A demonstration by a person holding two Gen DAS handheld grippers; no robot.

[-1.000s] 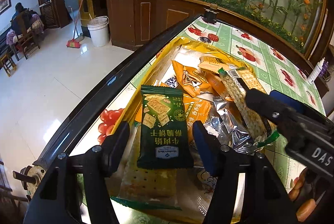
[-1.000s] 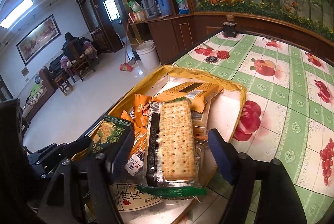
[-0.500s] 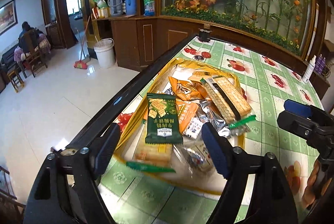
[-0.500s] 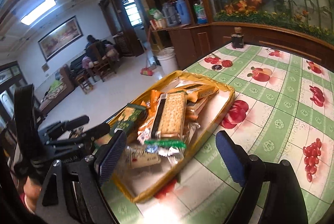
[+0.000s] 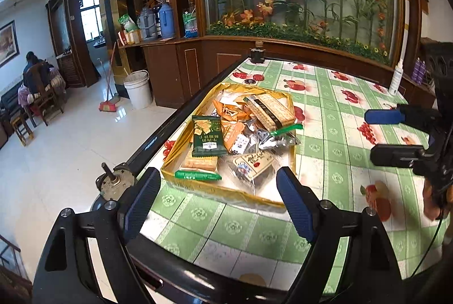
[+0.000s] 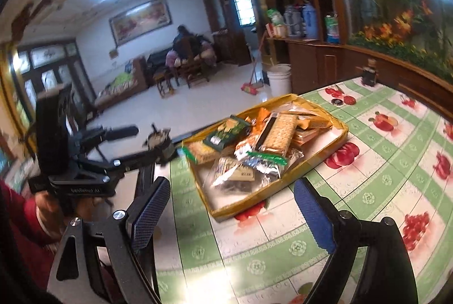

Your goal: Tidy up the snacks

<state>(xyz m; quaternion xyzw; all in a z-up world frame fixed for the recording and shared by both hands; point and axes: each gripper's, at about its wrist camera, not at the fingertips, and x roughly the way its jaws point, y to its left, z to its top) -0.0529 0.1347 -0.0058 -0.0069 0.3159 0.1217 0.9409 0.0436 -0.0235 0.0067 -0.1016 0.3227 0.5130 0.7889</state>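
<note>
A shallow yellow tray [image 5: 226,192] [image 6: 344,131] full of snack packs sits on the green fruit-print tablecloth. In it lie a dark green cracker pack [image 5: 206,136] [image 6: 228,131], a long cracker sleeve [image 5: 270,108] [image 6: 277,131], orange packs [image 5: 232,131] and clear-wrapped packs [image 6: 237,173]. My left gripper [image 5: 218,203] is open and empty, held back above the table's near edge. My right gripper [image 6: 233,209] is open and empty, on the near right side of the tray; it shows in the left wrist view [image 5: 388,134].
The table's dark rim [image 5: 158,138] runs along the left, with floor beyond. A metal part [image 5: 114,182] sits at the near corner. A white spray bottle [image 5: 396,77] stands far right. A dark jar [image 5: 257,53] and bottle caps [image 5: 250,81] lie beyond the tray.
Both grippers have pulled back and up from over the tray, open and empty. The cracker sleeve and green pack stay lying in the tray.
</note>
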